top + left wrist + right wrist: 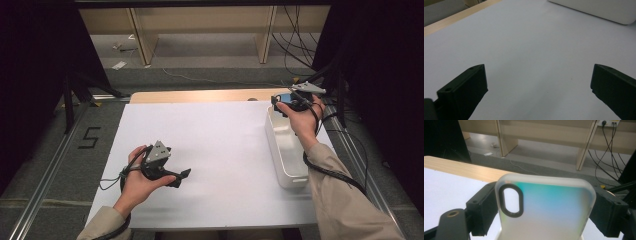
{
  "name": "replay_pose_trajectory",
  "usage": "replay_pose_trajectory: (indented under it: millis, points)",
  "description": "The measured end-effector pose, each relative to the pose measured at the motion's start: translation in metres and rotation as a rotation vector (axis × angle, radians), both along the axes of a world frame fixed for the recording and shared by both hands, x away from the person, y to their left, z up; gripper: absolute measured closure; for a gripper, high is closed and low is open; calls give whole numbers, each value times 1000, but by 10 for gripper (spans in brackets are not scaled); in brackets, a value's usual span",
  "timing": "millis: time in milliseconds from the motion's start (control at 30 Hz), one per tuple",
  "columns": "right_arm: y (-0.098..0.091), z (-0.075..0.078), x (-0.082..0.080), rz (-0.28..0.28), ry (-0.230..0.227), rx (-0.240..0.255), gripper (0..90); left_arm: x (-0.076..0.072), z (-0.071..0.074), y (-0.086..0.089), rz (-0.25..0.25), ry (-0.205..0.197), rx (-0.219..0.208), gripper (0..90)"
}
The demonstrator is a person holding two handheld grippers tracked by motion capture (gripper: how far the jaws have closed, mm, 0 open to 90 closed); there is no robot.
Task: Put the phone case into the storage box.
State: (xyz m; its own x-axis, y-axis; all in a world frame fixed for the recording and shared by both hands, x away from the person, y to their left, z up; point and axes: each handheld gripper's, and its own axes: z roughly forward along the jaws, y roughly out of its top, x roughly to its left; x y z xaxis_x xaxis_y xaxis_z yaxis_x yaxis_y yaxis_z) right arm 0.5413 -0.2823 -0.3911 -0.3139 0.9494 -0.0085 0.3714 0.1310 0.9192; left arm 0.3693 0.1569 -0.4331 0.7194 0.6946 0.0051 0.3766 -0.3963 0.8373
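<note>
Frosted plastic with a teal-to-blue sheen, the phone case (546,207) stands upright between the right gripper's (544,210) jaws, which are clamped on its two long edges; its long axis runs up the right gripper view, camera cutout near the top. From the high view, that gripper (295,102) holds it above the white bin's (286,165) far end. Across the white sheet (220,150), the left gripper (182,176) has its jaws apart, nothing between them.

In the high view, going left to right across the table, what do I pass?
Left claw, open over the white table top → white bin → right claw, shut on the phone case above the bin's far end.
</note>
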Motion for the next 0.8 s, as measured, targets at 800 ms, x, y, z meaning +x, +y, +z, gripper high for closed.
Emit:
replay_pose_trajectory:
  millis: [800]
  points:
    - [-1, -6, 2, -5, 16, -14, 185, 0, 0, 0, 0, -1, -1, 3]
